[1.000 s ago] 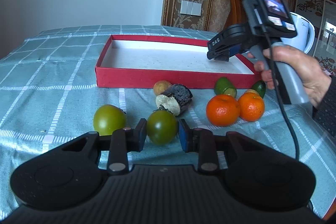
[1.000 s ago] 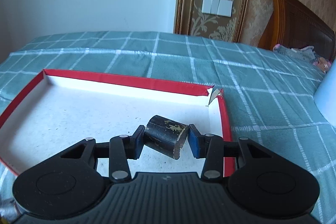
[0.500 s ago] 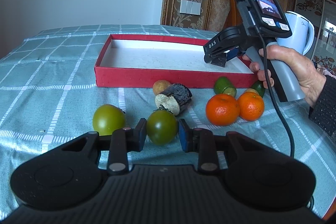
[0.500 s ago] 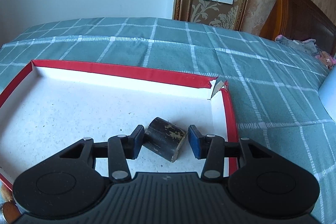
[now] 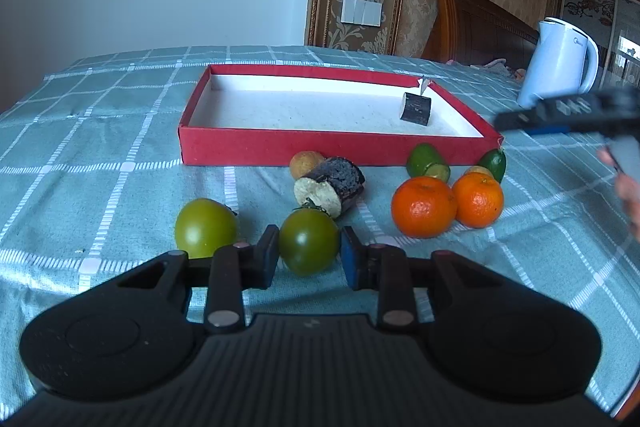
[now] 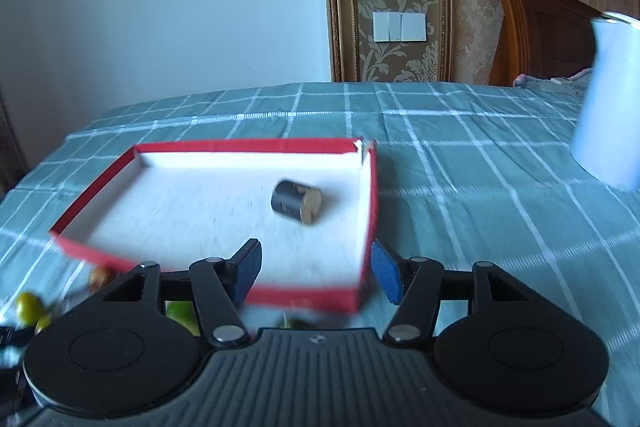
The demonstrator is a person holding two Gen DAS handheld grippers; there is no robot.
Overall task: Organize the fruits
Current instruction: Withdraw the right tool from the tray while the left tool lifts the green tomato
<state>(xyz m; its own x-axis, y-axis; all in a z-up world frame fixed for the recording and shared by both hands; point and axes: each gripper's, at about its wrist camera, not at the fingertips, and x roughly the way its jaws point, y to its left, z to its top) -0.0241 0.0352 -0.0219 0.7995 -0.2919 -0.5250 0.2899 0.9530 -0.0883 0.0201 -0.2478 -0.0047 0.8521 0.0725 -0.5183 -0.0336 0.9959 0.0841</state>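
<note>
As L gripper (image 5: 309,254) is clamped on dark green tomato (image 5: 309,241) below red tray (image 5: 336,147) w/ R gripper (image 6: 316,269) just opening, empty: over-squeeze could bruise it; dark cylinder (image 6: 297,201) in tray may roll.

**Black claws with blue pads**

Each handheld claw, left (image 5: 309,254) and right (image 6: 316,271), has a matte black ribbed housing, two round side discs, silver pivot screws on its linkage arms, and blue-padded fingers (image 6: 385,275).
</note>
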